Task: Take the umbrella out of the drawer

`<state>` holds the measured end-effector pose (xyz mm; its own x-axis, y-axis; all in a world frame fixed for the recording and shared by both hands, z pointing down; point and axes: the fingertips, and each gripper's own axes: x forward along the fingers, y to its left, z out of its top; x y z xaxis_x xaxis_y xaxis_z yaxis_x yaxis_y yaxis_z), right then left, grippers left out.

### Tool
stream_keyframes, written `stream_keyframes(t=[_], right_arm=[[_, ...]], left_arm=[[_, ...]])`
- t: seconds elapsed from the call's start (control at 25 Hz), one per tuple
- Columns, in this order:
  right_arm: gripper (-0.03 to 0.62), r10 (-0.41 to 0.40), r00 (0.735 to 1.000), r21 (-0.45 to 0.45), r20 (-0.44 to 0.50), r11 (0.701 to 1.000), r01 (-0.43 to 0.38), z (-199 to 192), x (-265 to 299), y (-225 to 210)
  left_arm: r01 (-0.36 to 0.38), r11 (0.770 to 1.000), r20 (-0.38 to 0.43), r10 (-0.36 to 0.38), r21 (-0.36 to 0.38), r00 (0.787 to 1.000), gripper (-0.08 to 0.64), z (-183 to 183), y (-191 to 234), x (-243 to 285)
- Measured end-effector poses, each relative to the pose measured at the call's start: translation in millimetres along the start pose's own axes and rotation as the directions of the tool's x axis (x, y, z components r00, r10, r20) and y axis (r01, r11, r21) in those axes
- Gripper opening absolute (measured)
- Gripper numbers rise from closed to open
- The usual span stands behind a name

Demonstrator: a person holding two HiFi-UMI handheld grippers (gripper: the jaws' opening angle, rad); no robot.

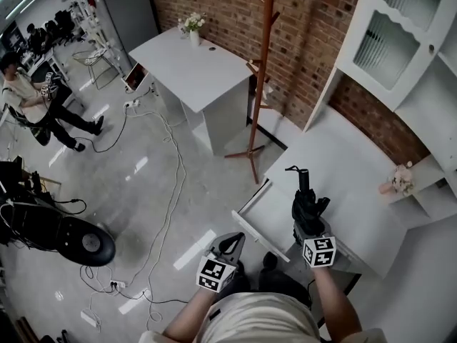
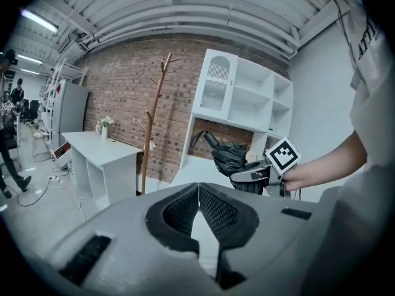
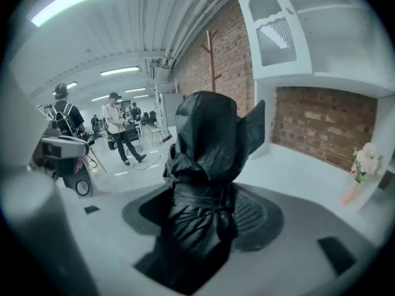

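Right gripper (image 1: 308,211) is clamped around the folded black umbrella (image 1: 303,189), holding it high above the open drawer (image 1: 258,237), probably to clear its rim, while the left gripper (image 1: 230,246), pinched shut and empty, hangs near the drawer front.

A white table (image 1: 203,73) is set against the brick wall, and a vase of flowers (image 1: 193,28) and a small dark object (image 1: 211,48) are carried on its top. A white counter (image 1: 357,199) is seen nearby, with a small pot of pale flowers (image 1: 400,181) placed at its back corner and a drawer (image 1: 268,209) pulled open at its front. The grey floor (image 1: 107,184) is strewn with cables (image 1: 171,163) and power strips (image 1: 114,286), and a wooden coat stand (image 1: 265,63) is stood on it between the two.
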<state>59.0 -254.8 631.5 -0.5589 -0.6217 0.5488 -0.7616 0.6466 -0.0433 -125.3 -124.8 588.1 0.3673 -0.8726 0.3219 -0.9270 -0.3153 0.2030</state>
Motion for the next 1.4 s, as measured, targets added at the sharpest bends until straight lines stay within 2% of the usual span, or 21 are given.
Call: stream_keyframes(t=[0.12,0.32,0.4,0.72,1.12,1.4], right_arm=[[0.282,-0.022,0.999,0.038,0.049,0.999,0.021,11.3,-22.6,4.0],[0.282,-0.076,0.988,0.1,0.136,0.993,0.062,32.5,-58.9,3.6],[0.282,-0.101,0.981,0.125,0.166,0.989,0.081,37.2,-77.0,-0.1],[0.282,-0.176,0.943,0.204,0.282,0.972,0.12,39.8,-158.6,-33.3],[0.282,-0.271,0.895,0.262,0.353,0.947,0.184,14.1,-259.0,-78.9],[0.282,-0.323,0.869,0.3,0.376,0.929,0.216,-12.1,-314.3,-98.6]], left_arm=[[0.028,1.0,0.013,-0.028,0.003,1.0,0.026,12.4,-2.3,0.7],[0.129,0.991,-0.007,-0.129,0.032,0.992,0.026,28.7,-15.9,10.9],[0.165,0.984,0.003,-0.166,0.061,0.986,0.026,31.1,-22.4,18.6],[0.24,0.967,0.01,-0.241,0.091,0.97,0.026,43.0,-64.5,31.5],[0.259,0.961,0.028,-0.263,0.1,0.964,0.026,52.3,-133.0,39.2],[0.264,0.96,0.038,-0.268,0.097,0.963,0.026,51.8,-171.1,25.7]])
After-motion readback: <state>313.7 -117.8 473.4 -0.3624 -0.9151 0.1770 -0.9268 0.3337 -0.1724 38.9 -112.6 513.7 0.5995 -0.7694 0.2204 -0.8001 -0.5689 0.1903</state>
